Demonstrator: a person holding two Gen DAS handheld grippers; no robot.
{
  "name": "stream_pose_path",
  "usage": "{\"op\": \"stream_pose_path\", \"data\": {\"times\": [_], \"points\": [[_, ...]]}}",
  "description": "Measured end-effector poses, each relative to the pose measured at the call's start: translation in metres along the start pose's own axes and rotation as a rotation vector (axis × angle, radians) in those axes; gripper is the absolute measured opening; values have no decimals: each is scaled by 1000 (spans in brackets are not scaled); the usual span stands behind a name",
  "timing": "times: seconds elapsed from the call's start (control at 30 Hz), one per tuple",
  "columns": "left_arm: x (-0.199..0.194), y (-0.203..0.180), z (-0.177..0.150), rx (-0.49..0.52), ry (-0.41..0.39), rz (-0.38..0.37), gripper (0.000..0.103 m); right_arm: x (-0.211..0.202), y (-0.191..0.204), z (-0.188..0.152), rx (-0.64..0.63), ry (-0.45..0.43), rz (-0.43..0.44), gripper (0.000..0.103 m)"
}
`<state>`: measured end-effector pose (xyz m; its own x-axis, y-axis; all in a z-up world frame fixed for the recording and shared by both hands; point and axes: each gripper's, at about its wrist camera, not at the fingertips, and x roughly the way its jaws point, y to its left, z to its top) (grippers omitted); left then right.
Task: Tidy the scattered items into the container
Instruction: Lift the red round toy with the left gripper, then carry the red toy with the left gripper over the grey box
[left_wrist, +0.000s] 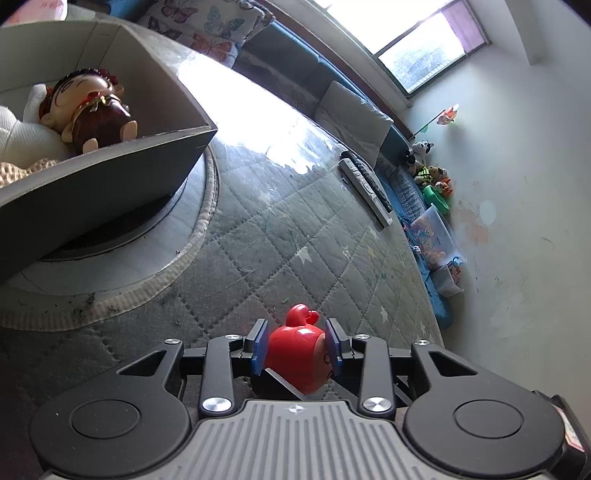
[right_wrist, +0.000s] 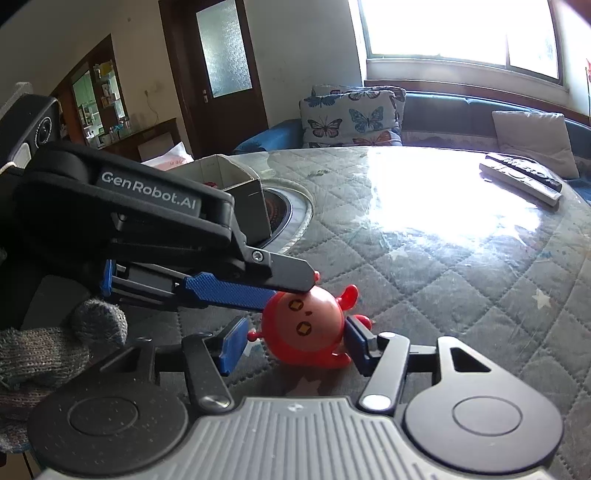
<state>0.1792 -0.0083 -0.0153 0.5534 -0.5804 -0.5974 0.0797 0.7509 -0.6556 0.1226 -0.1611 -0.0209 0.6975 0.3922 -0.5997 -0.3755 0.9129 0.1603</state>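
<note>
A small red round toy figure (left_wrist: 297, 352) with a drawn face (right_wrist: 304, 323) lies on the quilted table cover. My left gripper (left_wrist: 296, 347) is shut on it, blue pads on both its sides; this gripper reaches in from the left in the right wrist view (right_wrist: 280, 284). My right gripper (right_wrist: 295, 341) is open, its pads either side of the toy with gaps. The grey cardboard container (left_wrist: 162, 147) stands at the upper left and holds a brown-haired doll (left_wrist: 92, 110) and white soft items (left_wrist: 22, 136).
The container (right_wrist: 243, 192) stands on a round hob inset (left_wrist: 110, 266) in the table. Two remote controls (left_wrist: 365, 188) lie near the far table edge. Cushions, soft toys and plastic boxes (left_wrist: 436, 236) line a bench beyond the table.
</note>
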Motion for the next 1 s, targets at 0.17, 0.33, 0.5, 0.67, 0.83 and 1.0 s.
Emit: {"op": "stream_pose_path", "data": {"times": [0.17, 0.33, 0.5, 0.67, 0.83, 1.0], "points": [[-8, 0, -8, 5, -22, 9, 36, -4, 5, -2, -18, 5, 0, 55], [-31, 2, -14, 11, -75, 10, 35, -10, 18, -1, -48, -5, 17, 55], [-72, 13, -11, -12, -167, -4, 35, -17, 48, 13, -120, -48, 59, 55], [-118, 30, 2, -39, -282, 12, 35, -15, 89, 38, -212, -97, 119, 55], [-154, 55, 22, -67, -376, 42, 35, 2, 127, 64, -284, -129, 190, 55], [-168, 83, 45, -102, -418, 86, 32, 29, 157, 83, -296, -114, 254, 55]]}}
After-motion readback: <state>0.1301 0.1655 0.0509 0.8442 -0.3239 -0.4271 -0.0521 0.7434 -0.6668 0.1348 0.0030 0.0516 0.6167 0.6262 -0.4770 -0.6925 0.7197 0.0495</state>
